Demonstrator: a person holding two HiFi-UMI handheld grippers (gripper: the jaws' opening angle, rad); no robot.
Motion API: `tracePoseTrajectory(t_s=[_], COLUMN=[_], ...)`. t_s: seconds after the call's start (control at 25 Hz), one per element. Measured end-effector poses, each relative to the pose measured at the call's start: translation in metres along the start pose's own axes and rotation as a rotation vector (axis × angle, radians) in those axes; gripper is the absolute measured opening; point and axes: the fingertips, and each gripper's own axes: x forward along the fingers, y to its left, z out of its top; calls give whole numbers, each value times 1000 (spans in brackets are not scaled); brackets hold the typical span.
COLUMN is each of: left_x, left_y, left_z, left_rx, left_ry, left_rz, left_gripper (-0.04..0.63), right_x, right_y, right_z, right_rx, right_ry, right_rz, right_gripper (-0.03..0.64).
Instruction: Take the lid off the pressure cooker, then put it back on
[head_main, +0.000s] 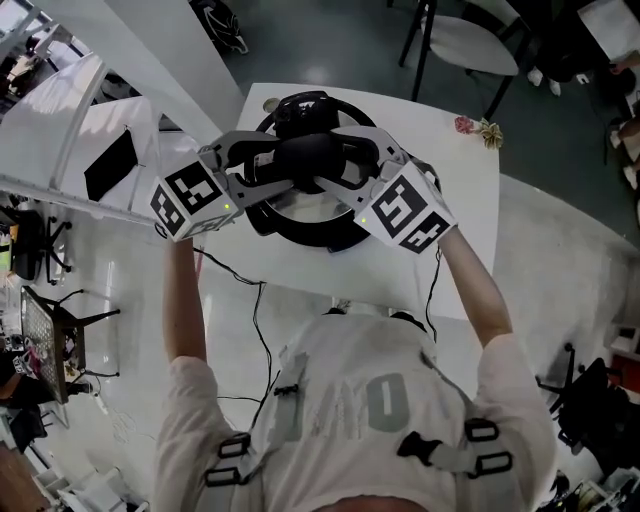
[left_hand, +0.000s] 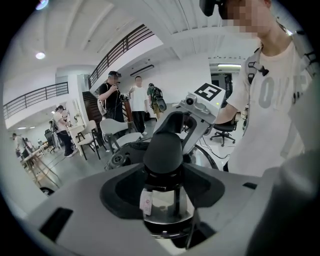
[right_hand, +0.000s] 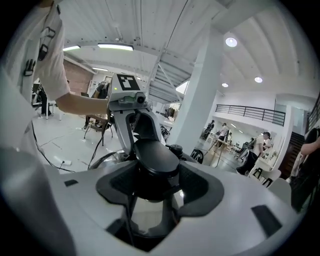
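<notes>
The pressure cooker (head_main: 300, 228) stands on a white table (head_main: 450, 230), its steel lid (head_main: 298, 200) over the black pot rim. A black handle (head_main: 305, 152) crosses the lid's top. My left gripper (head_main: 266, 166) is shut on the handle's left end and my right gripper (head_main: 350, 166) on its right end, facing each other. In the left gripper view the padded jaws clamp the black handle (left_hand: 162, 152), with the right gripper (left_hand: 200, 107) opposite. The right gripper view shows the same handle (right_hand: 155, 155) clamped, with the left gripper (right_hand: 127, 100) beyond. Whether the lid rests on the pot is hidden.
A small pink object (head_main: 478, 127) lies at the table's far right corner. A chair (head_main: 470, 40) stands beyond the table. A white stair structure (head_main: 100, 130) runs along the left. Cables (head_main: 255, 310) trail over the floor near the person. Several people stand in the background.
</notes>
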Motion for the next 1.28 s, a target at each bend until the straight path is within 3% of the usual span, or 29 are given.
tracePoseTrajectory(t_s=[0.24,0.68,1.0,1.28], left_x=[-14,-10,67,103], left_y=[-3,-7,-70,-100], left_z=[-2,12,80,108], left_rx=[-61,-11,7,-8], left_ry=[-59,-83,-95,-126], left_rz=[-13,-23,-13,-4], left_gripper=[236,236,238,236], right_x=[6,-9,-118,-167], right_y=[10,5,-5,-7], right_z=[7,10,-42,-66], right_rx=[88,61,61,47], right_ry=[-32,-16,-42,-31], right_rz=[60,1,-8,8], right_gripper=[259,259,259,259])
